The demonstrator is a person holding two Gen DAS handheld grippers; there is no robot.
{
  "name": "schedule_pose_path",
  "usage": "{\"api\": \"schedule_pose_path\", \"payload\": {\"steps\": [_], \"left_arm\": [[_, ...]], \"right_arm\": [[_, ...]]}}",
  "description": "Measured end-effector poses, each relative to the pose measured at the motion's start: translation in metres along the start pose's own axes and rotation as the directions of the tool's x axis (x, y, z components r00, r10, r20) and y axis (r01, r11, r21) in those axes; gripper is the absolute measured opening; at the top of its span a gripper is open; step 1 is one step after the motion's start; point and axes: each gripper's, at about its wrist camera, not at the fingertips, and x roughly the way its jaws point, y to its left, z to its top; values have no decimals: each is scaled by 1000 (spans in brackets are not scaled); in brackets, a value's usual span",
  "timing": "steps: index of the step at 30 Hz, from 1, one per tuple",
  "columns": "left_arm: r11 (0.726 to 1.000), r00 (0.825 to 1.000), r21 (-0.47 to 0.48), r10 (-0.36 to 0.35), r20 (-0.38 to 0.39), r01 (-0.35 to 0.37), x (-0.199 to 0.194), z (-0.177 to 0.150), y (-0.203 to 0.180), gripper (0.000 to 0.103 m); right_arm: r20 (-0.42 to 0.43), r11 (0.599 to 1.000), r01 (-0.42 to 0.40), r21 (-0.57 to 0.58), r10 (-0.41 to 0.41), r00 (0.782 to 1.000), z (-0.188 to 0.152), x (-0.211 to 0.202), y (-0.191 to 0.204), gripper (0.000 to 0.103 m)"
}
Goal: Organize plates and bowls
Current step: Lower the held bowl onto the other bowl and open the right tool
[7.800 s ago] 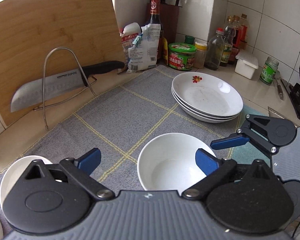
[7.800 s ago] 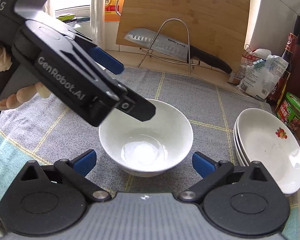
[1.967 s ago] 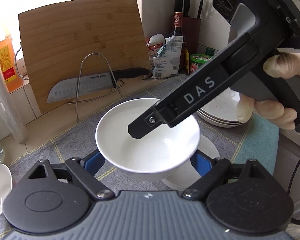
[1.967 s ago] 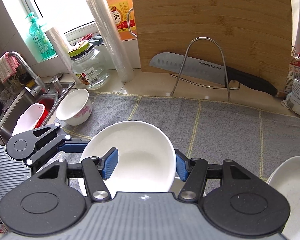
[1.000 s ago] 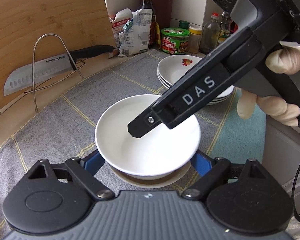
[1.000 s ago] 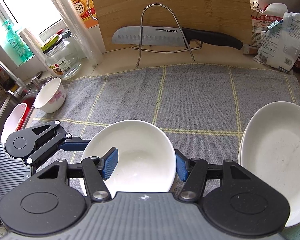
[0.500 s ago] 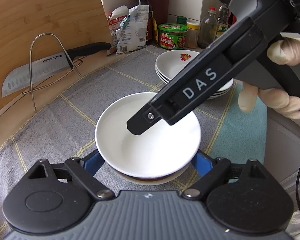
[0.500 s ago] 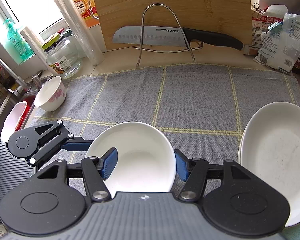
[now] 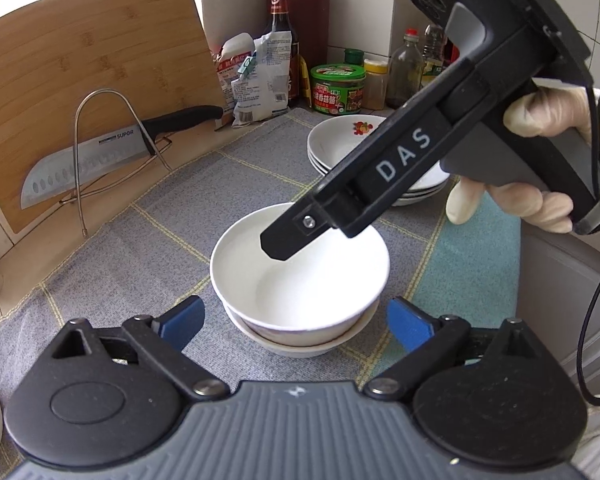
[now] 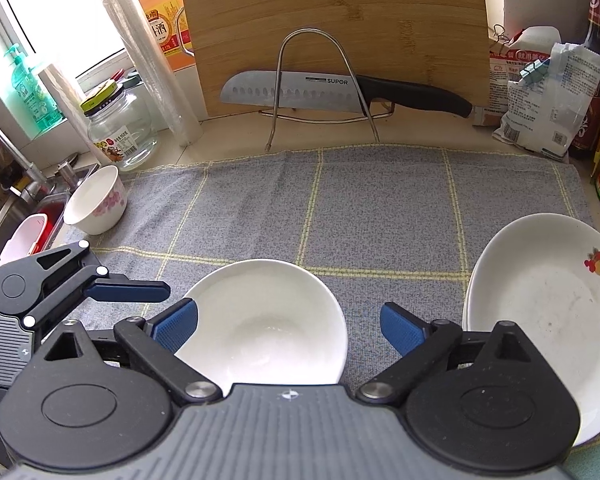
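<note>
A white bowl [image 9: 300, 280] sits nested in a second white bowl [image 9: 300, 346] on the grey checked mat [image 9: 172, 216]. My left gripper [image 9: 296, 326] is just in front of the pair, its jaws opening, both blue pads clear of the bowl's sides. From above right, one finger [image 9: 300, 232] of my right gripper reaches over the bowl. In the right wrist view my right gripper [image 10: 290, 328] straddles the near rim of the bowl [image 10: 268, 320], jaws opening, the right pad well clear. A left-gripper finger [image 10: 128, 292] lies to the bowl's left. A stack of fruit-patterned plates [image 10: 540, 300] stands to the right.
A bamboo cutting board [image 10: 332, 20] and a knife [image 10: 300, 92] on a wire rack stand at the back. Bags, a sauce bottle and jars [image 9: 336, 92] crowd the back right corner. A small flowered bowl [image 10: 96, 200], a glass jar [image 10: 120, 128] and the sink [image 10: 20, 208] are at the left.
Both grippers have opened and let go of the white bowl, which now rests inside the lower bowl. The left gripper has drawn back slightly.
</note>
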Motion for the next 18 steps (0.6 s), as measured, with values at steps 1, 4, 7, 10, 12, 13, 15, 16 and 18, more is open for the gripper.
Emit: {"api": "schedule_pose_path", "payload": {"steps": [1, 4, 7, 10, 12, 13, 15, 16, 18], "left_arm": [[1000, 1000, 5, -12, 13, 12, -3, 0, -1, 98], [998, 997, 25, -60, 46, 59, -7, 1, -6, 98], [995, 994, 31, -94, 49, 92, -2, 1, -11, 98], [994, 993, 13, -112, 39, 111, 3, -1, -13, 98], [993, 992, -4, -116, 41, 116, 4, -2, -12, 98], [994, 993, -13, -112, 44, 113, 3, -3, -12, 98], [995, 994, -27, -94, 60, 96, 0, -2, -11, 98], [996, 994, -33, -85, 68, 87, -2, -2, -11, 98], [997, 996, -49, -49, 79, 53, -7, 0, -9, 98]], "right_arm": [[0, 1000, 5, 5, -5, 1000, -1, 0, -1, 100], [16, 999, 28, 33, -29, 999, -6, -4, -5, 100], [34, 997, 39, 71, -41, 999, -9, -9, -11, 100], [47, 995, 46, 84, -51, 998, -12, -14, -14, 100], [53, 995, 55, 81, -59, 997, -14, -17, -14, 102], [57, 995, 59, 79, -63, 996, -14, -18, -14, 102], [65, 995, 72, 67, -76, 995, -15, -21, -12, 103], [71, 995, 86, 54, -90, 993, -15, -22, -10, 103], [87, 993, 113, 22, -114, 990, -15, -25, -4, 103]]}}
